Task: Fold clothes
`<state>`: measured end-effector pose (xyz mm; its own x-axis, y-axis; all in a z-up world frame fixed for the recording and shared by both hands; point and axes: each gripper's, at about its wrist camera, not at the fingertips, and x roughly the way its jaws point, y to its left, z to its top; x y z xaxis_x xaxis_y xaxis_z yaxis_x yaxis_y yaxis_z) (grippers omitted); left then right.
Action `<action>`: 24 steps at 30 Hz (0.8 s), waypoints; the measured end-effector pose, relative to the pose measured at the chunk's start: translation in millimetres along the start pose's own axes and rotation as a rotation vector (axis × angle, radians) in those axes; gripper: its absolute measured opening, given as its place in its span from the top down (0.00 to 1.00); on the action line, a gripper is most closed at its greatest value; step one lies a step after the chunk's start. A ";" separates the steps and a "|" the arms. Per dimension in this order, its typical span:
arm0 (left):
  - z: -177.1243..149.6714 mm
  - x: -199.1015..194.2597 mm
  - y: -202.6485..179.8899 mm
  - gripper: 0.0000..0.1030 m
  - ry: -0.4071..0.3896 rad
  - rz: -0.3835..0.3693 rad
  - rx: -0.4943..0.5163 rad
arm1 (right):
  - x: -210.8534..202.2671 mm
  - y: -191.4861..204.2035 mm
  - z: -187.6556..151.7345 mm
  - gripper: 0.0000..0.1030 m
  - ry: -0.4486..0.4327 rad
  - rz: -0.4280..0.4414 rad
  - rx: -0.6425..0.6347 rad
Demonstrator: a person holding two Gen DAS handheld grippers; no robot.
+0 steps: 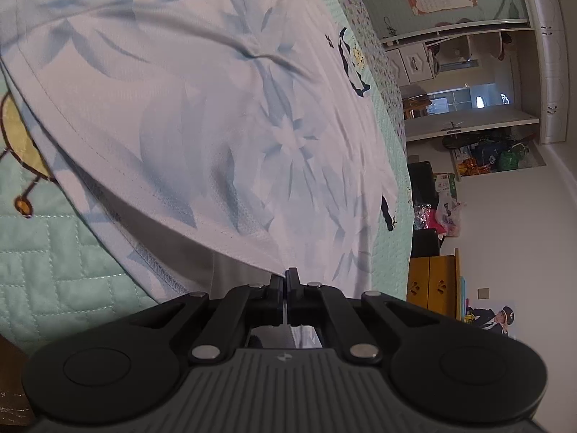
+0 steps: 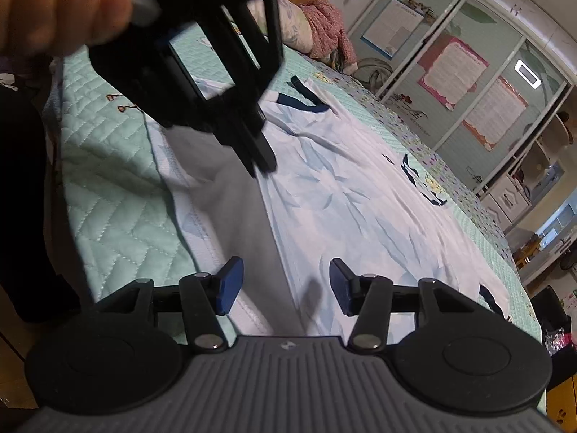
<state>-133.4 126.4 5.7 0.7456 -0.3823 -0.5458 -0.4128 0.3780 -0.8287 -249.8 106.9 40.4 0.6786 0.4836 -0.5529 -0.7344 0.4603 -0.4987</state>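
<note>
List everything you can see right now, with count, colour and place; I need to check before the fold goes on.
T-shirt: one, white with pale blue leaf print and navy trim, spread on the bed.
Quilted bedspread: one, mint green, under the shirt.
Pillow: one, pale floral, at the far end of the bed.
Pink garment: one, bunched beside the pillow.
Wardrobe: one, glass doors with posters, along the wall.
Left claw: one, black, shut on the T-shirt edge.
Right claw: one, black with blue pads, open over the shirt.
Hand: one, holding the left claw.
</note>
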 end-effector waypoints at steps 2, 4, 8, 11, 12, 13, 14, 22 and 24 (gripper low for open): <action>-2.1 -0.7 1.0 1.00 0.008 0.010 0.004 | 1.7 -3.1 0.5 0.97 0.011 0.009 0.023; -4.2 -0.9 3.2 1.00 0.015 0.020 0.003 | 0.8 -5.1 -0.6 1.00 0.011 0.007 0.036; -10.1 -1.3 5.7 1.00 0.035 0.038 0.019 | -9.7 -6.7 -1.3 1.00 0.017 0.040 0.033; -16.3 -1.3 6.4 1.00 0.055 0.051 0.048 | -16.4 -4.4 -3.9 1.00 0.027 0.061 0.005; -17.1 -0.1 7.4 1.00 0.056 0.058 0.050 | -17.6 -3.9 -5.2 1.00 0.029 0.066 -0.002; -17.8 1.2 8.6 1.00 0.058 0.065 0.052 | -17.1 -4.4 -6.4 1.00 0.032 0.068 -0.006; -17.1 3.1 10.8 1.00 0.059 0.070 0.045 | -16.2 -3.8 -6.9 1.00 0.033 0.065 -0.007; -12.4 6.5 21.8 0.99 0.067 0.115 0.034 | -11.1 0.0 -8.6 1.00 0.047 0.079 -0.013; -11.2 0.7 21.8 0.92 0.076 0.095 0.038 | -10.6 -1.8 -10.4 0.99 0.046 0.076 0.001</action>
<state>-147.8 125.0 -14.1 0.6618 -0.4050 -0.6309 -0.4586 0.4470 -0.7681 -255.9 93.2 40.2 0.6198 0.4825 -0.6189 -0.7836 0.4247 -0.4535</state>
